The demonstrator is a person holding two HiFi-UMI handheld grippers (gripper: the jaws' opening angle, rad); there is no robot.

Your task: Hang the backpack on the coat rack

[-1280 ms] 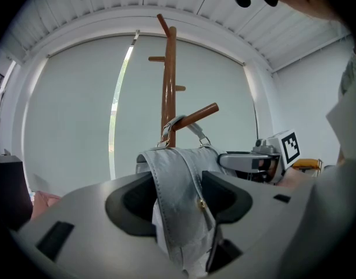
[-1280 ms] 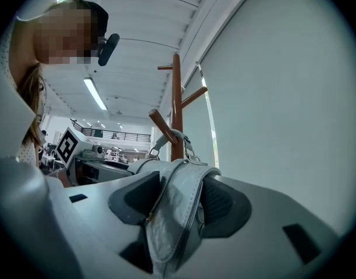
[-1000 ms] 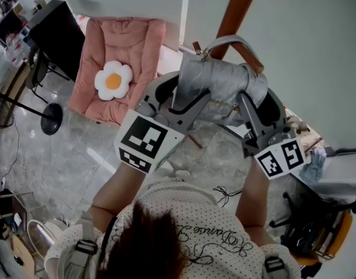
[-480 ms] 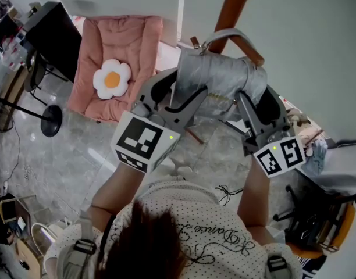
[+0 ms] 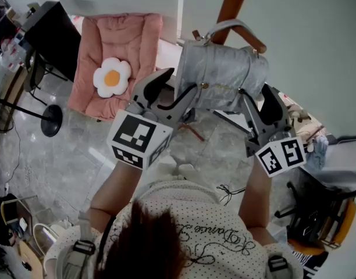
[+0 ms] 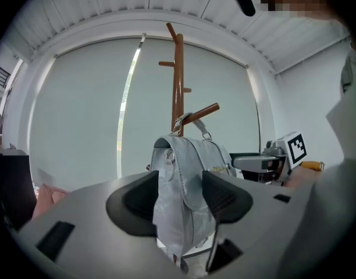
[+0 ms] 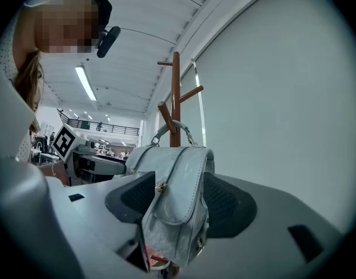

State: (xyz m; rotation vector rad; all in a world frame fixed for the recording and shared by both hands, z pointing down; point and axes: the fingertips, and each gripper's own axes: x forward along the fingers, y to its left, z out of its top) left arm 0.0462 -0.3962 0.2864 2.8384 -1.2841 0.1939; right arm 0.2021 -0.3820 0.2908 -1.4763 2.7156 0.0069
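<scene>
Backpack (image 5: 221,77) on coat rack (image 5: 233,4) peg, between opening jaws of right gripper (image 5: 258,97)

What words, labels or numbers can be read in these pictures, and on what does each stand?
Nothing reads clearly.
Shirt: a cursive line, too blurred to read.
Backpack: small gold mark on its flap, too small to read.
Marker cubes: black-and-white squares, no letters.

The wooden coat rack (image 5: 233,4) bears the backpack (image 5: 221,77), seemingly by its handle.
</scene>
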